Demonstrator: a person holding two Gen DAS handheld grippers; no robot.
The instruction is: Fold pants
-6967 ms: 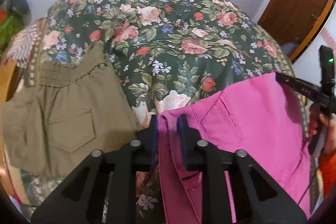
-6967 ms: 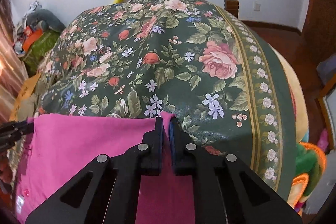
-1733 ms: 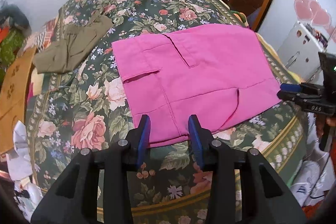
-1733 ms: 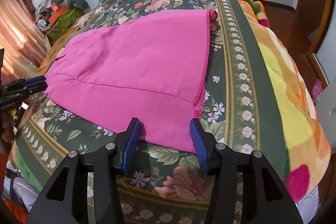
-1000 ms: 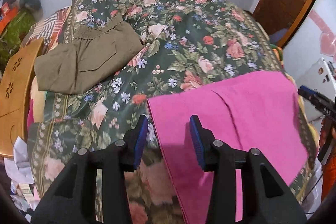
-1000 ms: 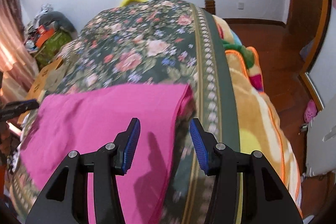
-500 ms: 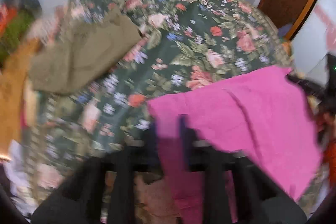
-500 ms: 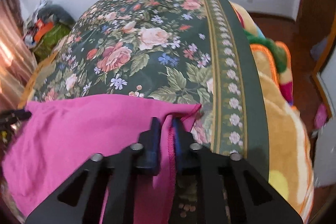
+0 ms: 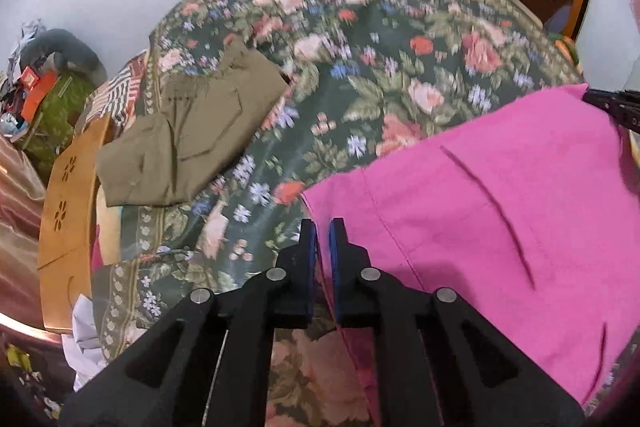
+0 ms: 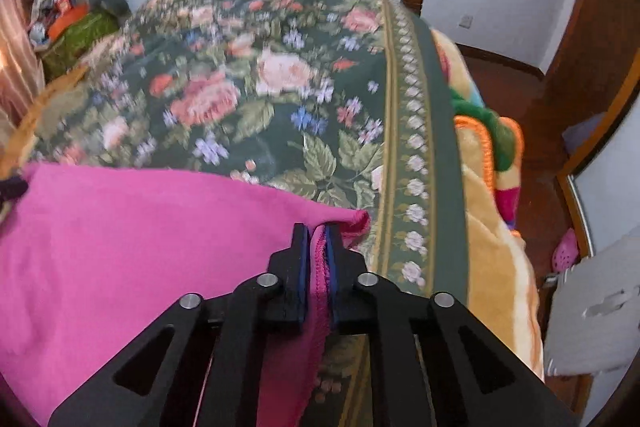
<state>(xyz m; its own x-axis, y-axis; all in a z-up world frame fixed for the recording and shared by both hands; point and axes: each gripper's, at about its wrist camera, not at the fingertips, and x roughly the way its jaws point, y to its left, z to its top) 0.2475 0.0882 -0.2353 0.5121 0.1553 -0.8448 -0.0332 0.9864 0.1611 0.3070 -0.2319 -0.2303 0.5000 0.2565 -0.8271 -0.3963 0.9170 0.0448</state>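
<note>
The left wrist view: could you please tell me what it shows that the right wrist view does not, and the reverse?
Only the left wrist view shows the folded olive pants lying on the bedspread and the wooden board beside the bed. Only the right wrist view shows the orange blanket along the bed's side and the wooden floor. Both show the floral bedspread, the pink pants stretched between the tools, and each tool shut on a pink edge: the left tool and the right tool.
</note>
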